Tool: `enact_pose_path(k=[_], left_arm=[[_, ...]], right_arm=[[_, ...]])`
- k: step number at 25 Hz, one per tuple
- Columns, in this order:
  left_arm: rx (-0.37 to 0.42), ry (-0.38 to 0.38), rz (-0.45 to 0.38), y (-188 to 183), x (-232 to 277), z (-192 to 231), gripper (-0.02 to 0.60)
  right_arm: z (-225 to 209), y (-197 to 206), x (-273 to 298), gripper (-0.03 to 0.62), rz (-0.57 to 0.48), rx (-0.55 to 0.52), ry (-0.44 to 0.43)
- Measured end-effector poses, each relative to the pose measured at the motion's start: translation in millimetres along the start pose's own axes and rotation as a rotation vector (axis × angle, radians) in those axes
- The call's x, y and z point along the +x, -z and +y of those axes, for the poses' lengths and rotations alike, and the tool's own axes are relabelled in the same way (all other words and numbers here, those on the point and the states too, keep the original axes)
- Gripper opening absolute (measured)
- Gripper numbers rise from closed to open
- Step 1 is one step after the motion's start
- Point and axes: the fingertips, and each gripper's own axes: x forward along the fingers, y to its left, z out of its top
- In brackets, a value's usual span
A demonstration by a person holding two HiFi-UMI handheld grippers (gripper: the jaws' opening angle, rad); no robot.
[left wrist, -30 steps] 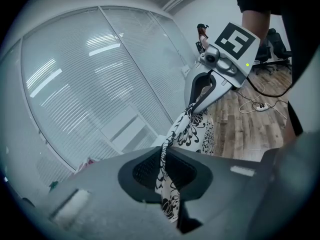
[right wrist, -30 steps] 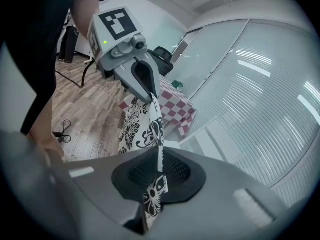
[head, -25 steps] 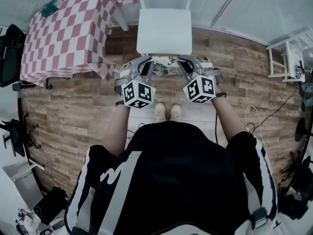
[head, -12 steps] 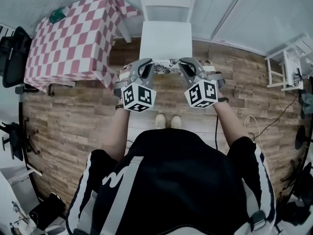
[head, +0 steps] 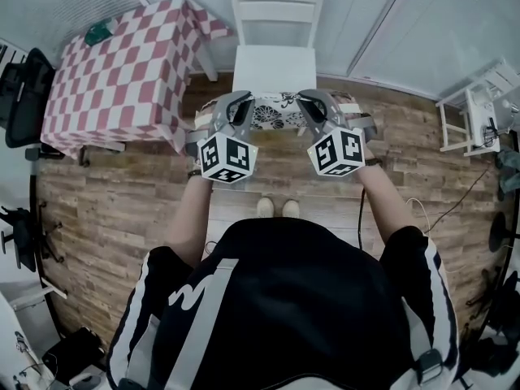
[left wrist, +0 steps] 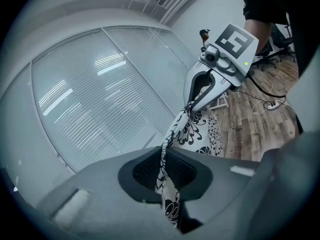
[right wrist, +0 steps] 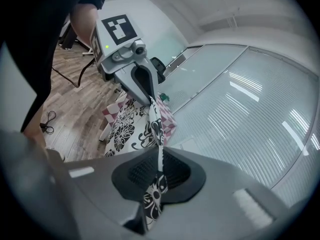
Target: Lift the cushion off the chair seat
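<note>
A black-and-white floral cushion (head: 276,112) hangs stretched between my two grippers, in front of the white chair and above its bare seat (head: 274,65). My left gripper (head: 240,99) is shut on the cushion's left edge, and the fabric (left wrist: 200,131) runs out of its jaws (left wrist: 162,156) toward the other gripper. On the cushion's right edge my right gripper (head: 308,97) is shut, with the patterned cloth (right wrist: 127,126) pinched between its jaws (right wrist: 160,166). Each gripper view shows the opposite gripper holding the far edge.
A table with a red-and-white checked cloth (head: 114,63) stands left of the chair. A black office chair (head: 20,88) is at the far left, a white rack (head: 479,96) at the right, and cables (head: 443,205) lie on the wooden floor. Glass walls run behind.
Both grippers have risen together with the cushion between them. The cushion sits higher off the chair seat, and more of it now shows.
</note>
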Motion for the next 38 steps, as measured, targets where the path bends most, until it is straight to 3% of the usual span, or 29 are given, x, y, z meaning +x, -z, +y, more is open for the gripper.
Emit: enact_pose_path(k=[38], left_arm=[[0.382,-0.056,0.006,-62.4,-4.4,56.7,0.021]], right_arm=[[-72.2,-24.0,-19.7,0.009,-0.008,-0.179,0.109]])
